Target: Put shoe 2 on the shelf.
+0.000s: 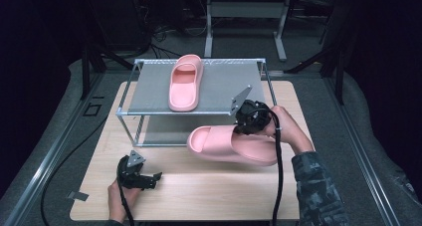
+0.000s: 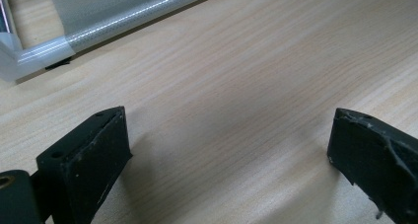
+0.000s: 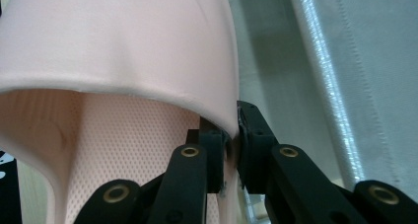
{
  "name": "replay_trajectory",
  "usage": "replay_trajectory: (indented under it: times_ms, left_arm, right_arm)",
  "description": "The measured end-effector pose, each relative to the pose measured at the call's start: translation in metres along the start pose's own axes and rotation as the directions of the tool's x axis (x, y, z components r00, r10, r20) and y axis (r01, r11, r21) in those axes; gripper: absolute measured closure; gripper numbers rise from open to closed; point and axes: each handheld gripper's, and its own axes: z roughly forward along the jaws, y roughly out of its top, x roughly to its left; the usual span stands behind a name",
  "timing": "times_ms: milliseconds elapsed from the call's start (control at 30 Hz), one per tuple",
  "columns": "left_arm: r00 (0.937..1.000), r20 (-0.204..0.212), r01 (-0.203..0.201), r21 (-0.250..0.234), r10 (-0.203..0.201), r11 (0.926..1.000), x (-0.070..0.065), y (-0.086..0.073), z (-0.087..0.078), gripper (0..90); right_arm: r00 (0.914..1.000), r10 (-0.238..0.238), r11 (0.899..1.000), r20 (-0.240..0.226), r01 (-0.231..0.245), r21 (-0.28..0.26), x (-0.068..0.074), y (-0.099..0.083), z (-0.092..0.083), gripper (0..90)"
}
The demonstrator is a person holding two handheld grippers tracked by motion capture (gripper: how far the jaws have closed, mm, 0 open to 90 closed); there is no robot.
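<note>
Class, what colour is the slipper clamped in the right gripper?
Pale pink; the slipper in the right gripper shows best in the high view.

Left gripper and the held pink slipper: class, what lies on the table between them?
Nothing: in the high view, bare wooden table separates the left gripper from the pink slipper, which the right gripper holds by the strap's edge.

A light wooden bench (image 1: 199, 191) stands in a dim room, lit from above while everything around it falls into darkness. Grey carpet (image 1: 59, 136) covers the floor on both sides. Behind the bench, a pale metal table frame (image 1: 246, 9) stands on two legs among loose black cables (image 1: 169, 34). Dark equipment lines the far edges.
</note>
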Motion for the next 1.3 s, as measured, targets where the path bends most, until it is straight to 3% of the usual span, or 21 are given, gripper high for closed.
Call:
replay_trajectory:
  times_ms: [633,833,1100,1300]
  left_arm:
    - [1.0000,0.000,-0.001,0.001,0.001,1.0000,0.000,0.000,0.000,2.3]
    - [1.0000,0.000,0.000,0.000,0.000,1.0000,0.000,0.000,0.000,2.3]
    - [1.0000,0.002,0.002,0.000,-0.002,1.0000,0.000,0.000,0.000,2.3]
    - [1.0000,0.002,0.002,0.000,-0.002,1.0000,0.000,0.000,0.000,2.3]
  right_arm:
    - [0.9994,-0.001,1.000,0.035,0.002,-0.017,-0.016,0.012,-0.033,82.7]
    - [0.9970,0.052,0.998,0.056,-0.050,-0.037,-0.029,0.013,-0.045,82.7]
    - [0.9844,0.117,0.993,0.131,-0.116,-0.012,-0.042,0.020,-0.054,82.7]
    - [0.9646,0.184,0.982,0.189,-0.186,-0.006,-0.049,0.025,-0.054,82.7]
